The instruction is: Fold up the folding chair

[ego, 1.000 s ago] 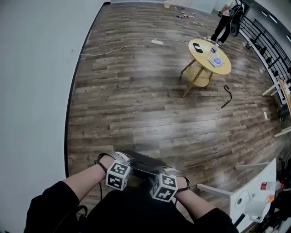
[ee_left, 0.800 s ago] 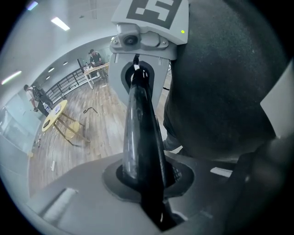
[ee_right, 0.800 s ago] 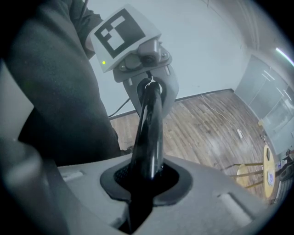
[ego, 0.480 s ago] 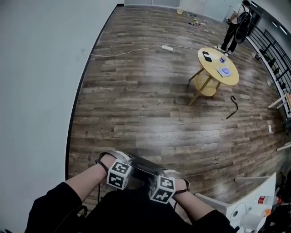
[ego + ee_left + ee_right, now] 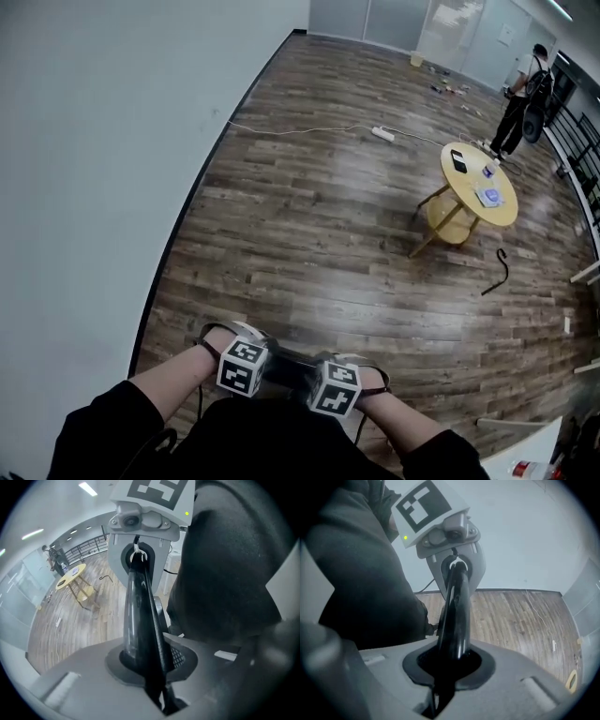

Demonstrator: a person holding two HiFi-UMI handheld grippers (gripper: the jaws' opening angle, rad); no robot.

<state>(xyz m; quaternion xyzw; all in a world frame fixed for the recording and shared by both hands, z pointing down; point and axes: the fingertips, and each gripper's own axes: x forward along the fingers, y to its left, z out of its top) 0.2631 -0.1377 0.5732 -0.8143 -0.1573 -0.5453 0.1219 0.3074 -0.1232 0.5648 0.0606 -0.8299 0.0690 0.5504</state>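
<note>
Left claw (image 5: 145, 667): closed on the glossy black bar (image 5: 139, 606) at the top of the folding chair (image 5: 286, 360). The bar runs up between the two grey jaws, which press on it from both sides.
Right claw (image 5: 447, 665): clamped on the same bar, with its jaws tight against it on either side.
Claws together: in the head view they sit side by side, close to the person's body. In each claw's own view the other claw shows at the far end of the bar.
Folding chair: only a short length of its bar shows in the head view, bridging the two claws. The rest is hidden under dark clothing, so I cannot tell whether it is folded. It is over the wooden floor (image 5: 309, 244), near the floor's edge along the pale wall (image 5: 84, 141).
Round table (image 5: 506, 208): yellow, well apart from the chair, toward the floor's far right. A dark flat thing (image 5: 458, 160) and a blue-and-white thing (image 5: 489, 196) lie on it.
Power strip (image 5: 382, 134): white, on the floor, with a cable trailing toward the wall edge.
Black strap (image 5: 497, 272): on the floor near the table's legs.
Second person (image 5: 525, 94): stands near the floor's far right corner.
</note>
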